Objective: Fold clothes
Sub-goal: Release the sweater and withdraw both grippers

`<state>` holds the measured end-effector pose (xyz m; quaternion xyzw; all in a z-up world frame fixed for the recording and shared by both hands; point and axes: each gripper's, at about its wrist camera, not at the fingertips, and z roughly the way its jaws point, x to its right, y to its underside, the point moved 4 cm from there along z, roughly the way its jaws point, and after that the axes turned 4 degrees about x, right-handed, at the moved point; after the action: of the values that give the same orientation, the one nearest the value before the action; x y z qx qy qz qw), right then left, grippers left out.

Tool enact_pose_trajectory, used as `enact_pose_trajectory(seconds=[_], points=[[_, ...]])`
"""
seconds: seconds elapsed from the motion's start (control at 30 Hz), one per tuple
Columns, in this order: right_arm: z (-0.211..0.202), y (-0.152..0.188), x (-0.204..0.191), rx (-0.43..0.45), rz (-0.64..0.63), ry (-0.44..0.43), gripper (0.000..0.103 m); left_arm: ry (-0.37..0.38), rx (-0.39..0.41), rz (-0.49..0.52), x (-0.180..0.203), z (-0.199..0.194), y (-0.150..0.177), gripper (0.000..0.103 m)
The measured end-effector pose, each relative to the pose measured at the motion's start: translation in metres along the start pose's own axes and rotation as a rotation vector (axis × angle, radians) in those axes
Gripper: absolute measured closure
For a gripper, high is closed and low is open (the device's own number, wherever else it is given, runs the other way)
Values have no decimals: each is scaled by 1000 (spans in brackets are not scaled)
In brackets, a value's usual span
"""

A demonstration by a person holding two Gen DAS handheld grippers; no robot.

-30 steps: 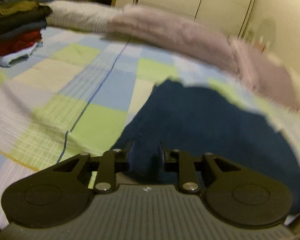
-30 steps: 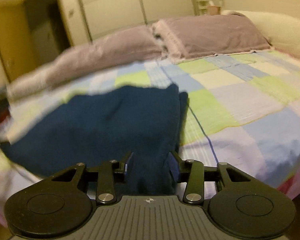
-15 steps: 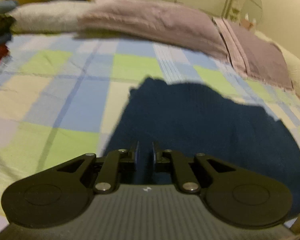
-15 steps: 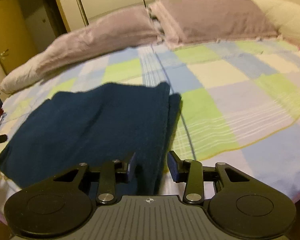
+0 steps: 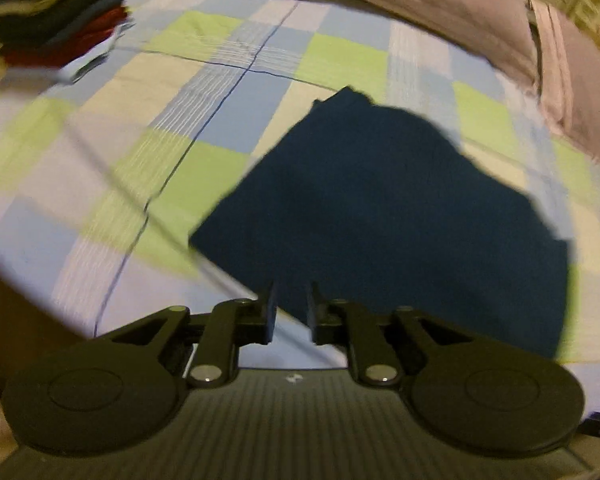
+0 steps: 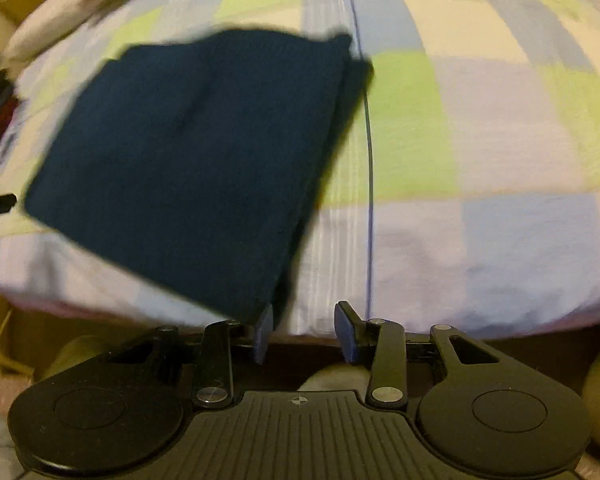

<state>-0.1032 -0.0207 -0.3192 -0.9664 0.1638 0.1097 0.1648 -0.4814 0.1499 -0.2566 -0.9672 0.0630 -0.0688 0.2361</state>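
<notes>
A dark blue folded garment (image 5: 384,208) lies flat on the checked bedspread (image 5: 172,120); it also shows in the right wrist view (image 6: 188,152), with a second layer along its right side. My left gripper (image 5: 291,312) is open by a narrow gap and empty, at the garment's near edge. My right gripper (image 6: 305,330) is open and empty, pulled back past the bed's front edge, just off the garment's near right corner.
A stack of folded clothes (image 5: 56,16) stands at the bed's far left. Pinkish pillows (image 5: 440,4) lie along the head of the bed. The bedspread (image 6: 480,152) lies bare to the garment's right. The bed's front edge (image 6: 460,332) is close below.
Both grippers have let go of the blue garment and pulled back toward the bed's front edge. The left jaws went nearly shut, then opened a little. The garment now lies flat.
</notes>
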Motion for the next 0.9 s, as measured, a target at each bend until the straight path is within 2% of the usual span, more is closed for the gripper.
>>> enact_pose_trajectory(seconds=[0.03, 0.17, 0.33, 0.47, 0.57, 0.73, 0.9], points=[[-18, -8, 2, 5, -25, -22, 64, 1, 5, -27, 9, -15, 4, 75], [-76, -34, 10, 56, -109, -107, 64, 7, 24, -136, 44, -75, 20, 74], [-97, -58, 17, 65, -195, -107, 64, 31, 37, -167, 80, -114, 30, 71], [-104, -69, 12, 62, -192, -78, 64, 28, 24, -190, 85, -125, 29, 71], [-109, -77, 8, 56, -165, -86, 64, 22, 33, -189, 88, -128, 23, 71], [-110, -94, 0, 60, -179, -80, 64, 12, 35, -185, 93, -117, 7, 71], [-105, -115, -6, 58, -194, -92, 64, -45, 67, -177, 100, -129, -5, 71]])
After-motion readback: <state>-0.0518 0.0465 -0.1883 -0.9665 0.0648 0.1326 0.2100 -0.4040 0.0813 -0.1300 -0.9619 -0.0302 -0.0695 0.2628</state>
